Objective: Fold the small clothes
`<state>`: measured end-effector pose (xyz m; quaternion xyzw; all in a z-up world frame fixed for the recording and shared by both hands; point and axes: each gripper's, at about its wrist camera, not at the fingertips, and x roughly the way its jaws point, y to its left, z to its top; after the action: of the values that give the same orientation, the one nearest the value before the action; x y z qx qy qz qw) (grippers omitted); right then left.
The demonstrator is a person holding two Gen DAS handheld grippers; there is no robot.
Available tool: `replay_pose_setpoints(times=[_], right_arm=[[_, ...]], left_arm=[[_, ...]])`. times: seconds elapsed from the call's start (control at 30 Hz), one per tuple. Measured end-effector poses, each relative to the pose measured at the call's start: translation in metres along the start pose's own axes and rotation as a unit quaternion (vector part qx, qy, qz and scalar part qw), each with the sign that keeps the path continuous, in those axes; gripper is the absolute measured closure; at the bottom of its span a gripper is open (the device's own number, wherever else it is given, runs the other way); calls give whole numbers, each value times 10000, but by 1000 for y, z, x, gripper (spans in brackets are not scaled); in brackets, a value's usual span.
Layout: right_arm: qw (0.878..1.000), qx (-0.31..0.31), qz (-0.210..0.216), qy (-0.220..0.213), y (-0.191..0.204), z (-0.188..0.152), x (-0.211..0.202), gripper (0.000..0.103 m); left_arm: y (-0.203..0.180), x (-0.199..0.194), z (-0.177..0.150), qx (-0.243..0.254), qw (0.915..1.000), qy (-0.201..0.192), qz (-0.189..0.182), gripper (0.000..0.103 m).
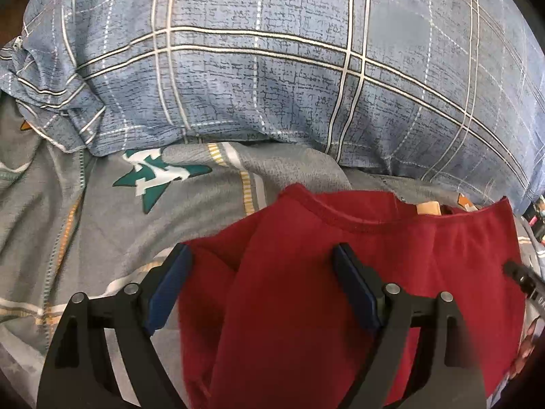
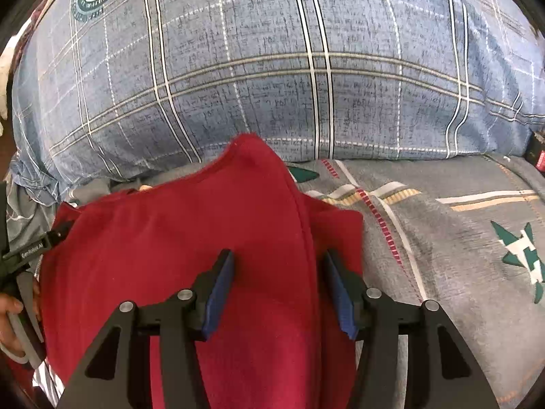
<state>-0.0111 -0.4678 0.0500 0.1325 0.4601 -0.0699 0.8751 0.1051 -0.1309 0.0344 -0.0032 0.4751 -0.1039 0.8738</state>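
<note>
Matt red knit garment [image 1: 306, 272], printed woven bedsheet [image 1: 85, 221], matt plaid pillow [image 1: 272, 85]

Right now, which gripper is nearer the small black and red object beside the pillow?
Right. The black and red object lies ahead and right of the right gripper; the left gripper is farther, with the right gripper between.

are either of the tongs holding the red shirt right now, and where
Neither. Both the left tongs and the right tongs stand open over the red shirt, pads not pressing on it.
</note>
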Motion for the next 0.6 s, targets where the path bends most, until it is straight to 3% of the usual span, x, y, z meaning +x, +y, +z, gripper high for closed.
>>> replay_pose_setpoints(times=[0.2, 0.4, 0.47, 0.6], right_arm=[[9989, -81, 219, -411, 14, 8, -36, 43], [9987, -241, 11, -453, 28, 21, -25, 39], [9982, -165, -62, -569, 23, 32, -16, 30], [9987, -332, -229, -303, 20, 48, 11, 29]], left_arm=[[18, -38, -26, -89, 9998, -49, -150, 18], [30, -55, -55, -126, 9996, -93, -218, 18], [29, -50, -54, -49, 9998, -71, -198, 18], [18, -35, -31, 208, 9994, -214, -160, 18]])
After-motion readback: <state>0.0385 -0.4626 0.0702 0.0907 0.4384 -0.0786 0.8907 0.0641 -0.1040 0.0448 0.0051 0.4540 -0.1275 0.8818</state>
